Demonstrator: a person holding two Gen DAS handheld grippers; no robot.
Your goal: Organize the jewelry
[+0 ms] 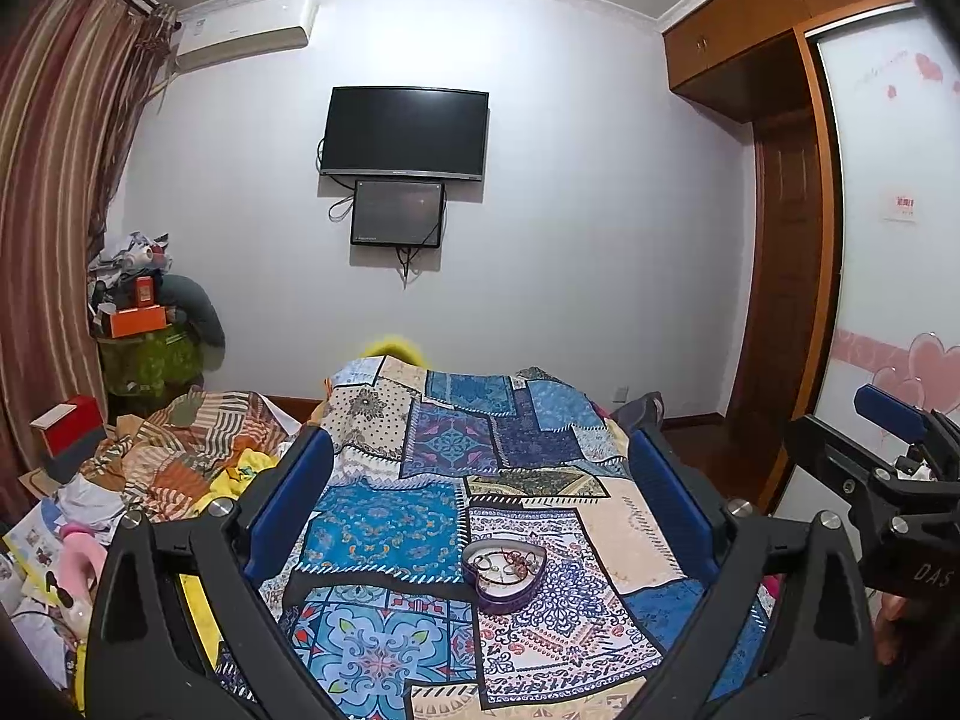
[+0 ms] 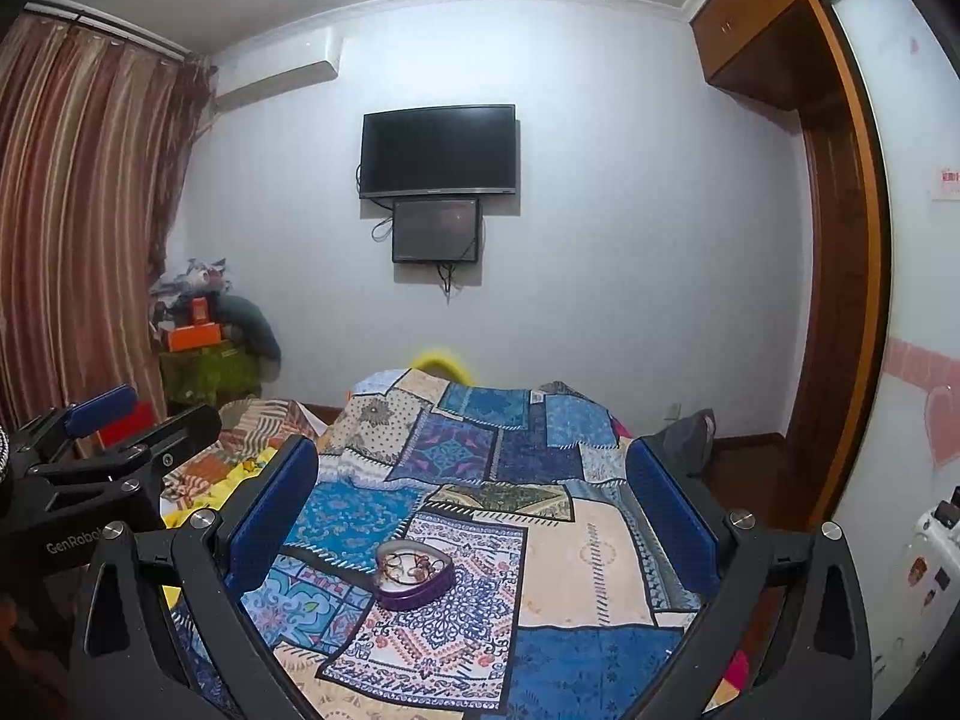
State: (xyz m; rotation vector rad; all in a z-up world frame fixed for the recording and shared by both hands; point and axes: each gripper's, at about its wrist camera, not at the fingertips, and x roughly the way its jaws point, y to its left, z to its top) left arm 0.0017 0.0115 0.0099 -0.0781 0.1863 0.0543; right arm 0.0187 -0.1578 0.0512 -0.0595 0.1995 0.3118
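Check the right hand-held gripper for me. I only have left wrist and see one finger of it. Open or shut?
Observer: Open. In the right wrist view, the right hand-held gripper has its fingers spread wide with nothing held between them.
Operator: Is the box lined up with it?
Observer: Not quite. The heart box lies on the quilt, left of centre between the fingers.
Operator: Anything off to its right?
Observer: A white object with stickers at the frame's right edge. I can't tell what it is.
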